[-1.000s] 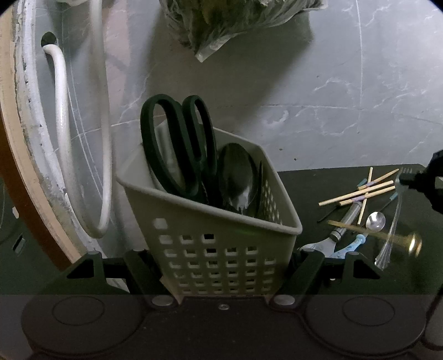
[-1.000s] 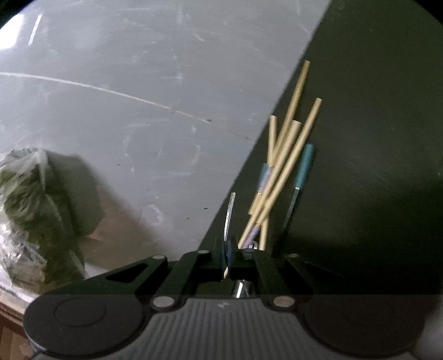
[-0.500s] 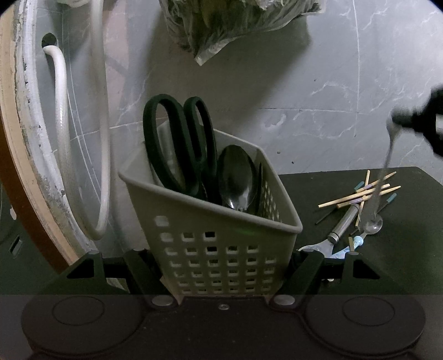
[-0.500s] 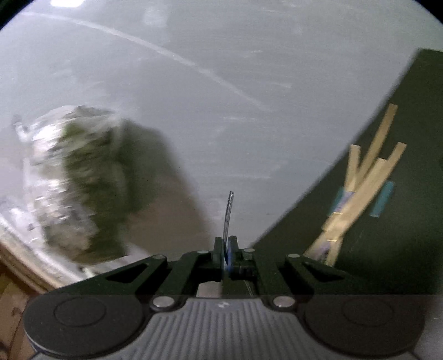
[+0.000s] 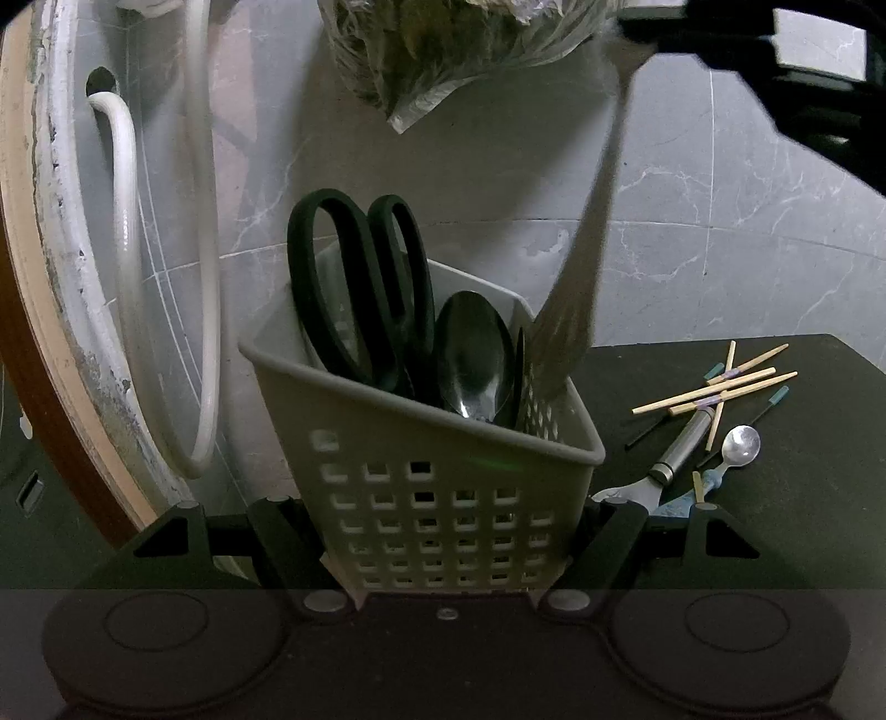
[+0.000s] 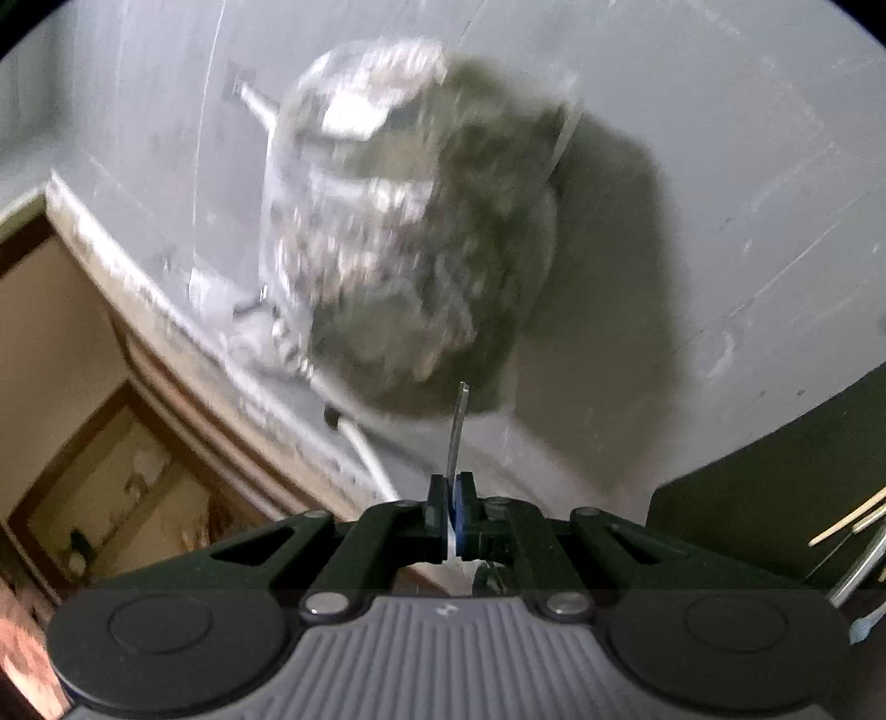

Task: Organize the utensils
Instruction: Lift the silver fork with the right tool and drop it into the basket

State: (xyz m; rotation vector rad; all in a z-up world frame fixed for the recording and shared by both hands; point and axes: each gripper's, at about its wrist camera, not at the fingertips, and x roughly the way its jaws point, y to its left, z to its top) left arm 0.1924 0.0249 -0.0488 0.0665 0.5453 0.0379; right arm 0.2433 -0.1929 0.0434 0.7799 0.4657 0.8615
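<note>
My left gripper [image 5: 448, 515] is shut on a grey perforated utensil basket [image 5: 421, 487]. The basket holds black-handled scissors [image 5: 360, 288] and a dark spoon [image 5: 476, 354]. My right gripper [image 6: 451, 509] is shut on a thin metal utensil, likely a fork [image 6: 457, 437], seen edge-on. In the left wrist view the right gripper [image 5: 637, 33] sits at the top right, above the basket. The blurred utensil [image 5: 587, 243] hangs down from it, its lower end at the basket's right rim. Chopsticks [image 5: 714, 387], a small spoon [image 5: 742, 446] and a metal-handled tool [image 5: 673, 459] lie on the dark mat [image 5: 803, 498].
A clear plastic bag of greens [image 5: 443, 50] lies on the grey marble floor behind the basket and shows blurred in the right wrist view [image 6: 410, 232]. A white hose [image 5: 127, 166] curves along a worn white rim at the left.
My right gripper has lifted the utensil off the mat and swung it left and up over the basket. The left gripper and basket have stayed put.
</note>
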